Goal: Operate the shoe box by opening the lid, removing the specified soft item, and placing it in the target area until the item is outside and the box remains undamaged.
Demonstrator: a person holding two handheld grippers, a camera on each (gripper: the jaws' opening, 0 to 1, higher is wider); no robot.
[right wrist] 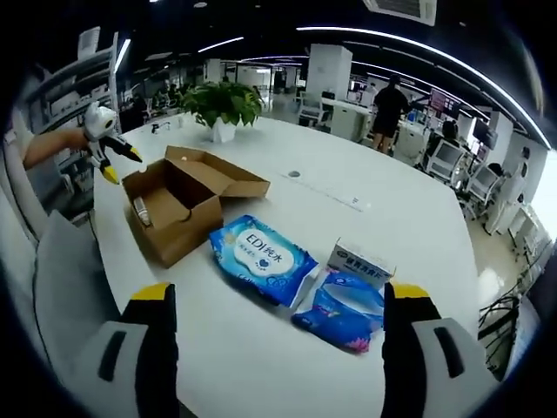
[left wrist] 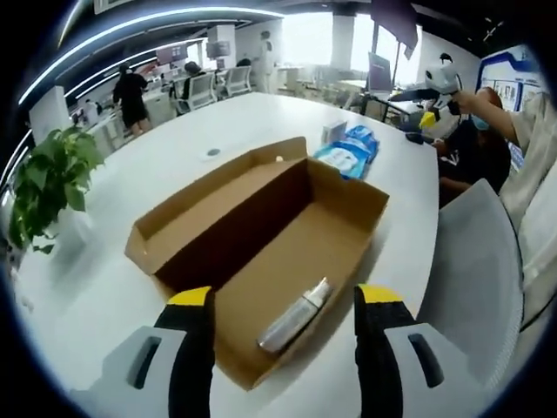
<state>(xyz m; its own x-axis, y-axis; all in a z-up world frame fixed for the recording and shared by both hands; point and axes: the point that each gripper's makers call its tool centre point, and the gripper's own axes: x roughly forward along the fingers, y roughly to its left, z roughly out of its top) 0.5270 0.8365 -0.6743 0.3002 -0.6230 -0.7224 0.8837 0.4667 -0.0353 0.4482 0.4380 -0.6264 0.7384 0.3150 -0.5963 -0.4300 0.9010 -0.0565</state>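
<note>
Jaws on both the left gripper (left wrist: 285, 300) and right gripper (right wrist: 283, 296) sit wide apart, nothing held. Box (left wrist: 261, 252) is open near the table (left wrist: 174, 165) edge, with what looks like a silvery tube (left wrist: 296, 315) inside. Blue packs (right wrist: 261, 259) lie beside it.

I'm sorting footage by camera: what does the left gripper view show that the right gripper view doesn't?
Left gripper view alone: a grey chair back beside the table. Right gripper view alone: a small white carton by the blue packs. Both share the open shoe box holding a silvery tube, the blue wipes pack, the potted plant and the white table.
</note>
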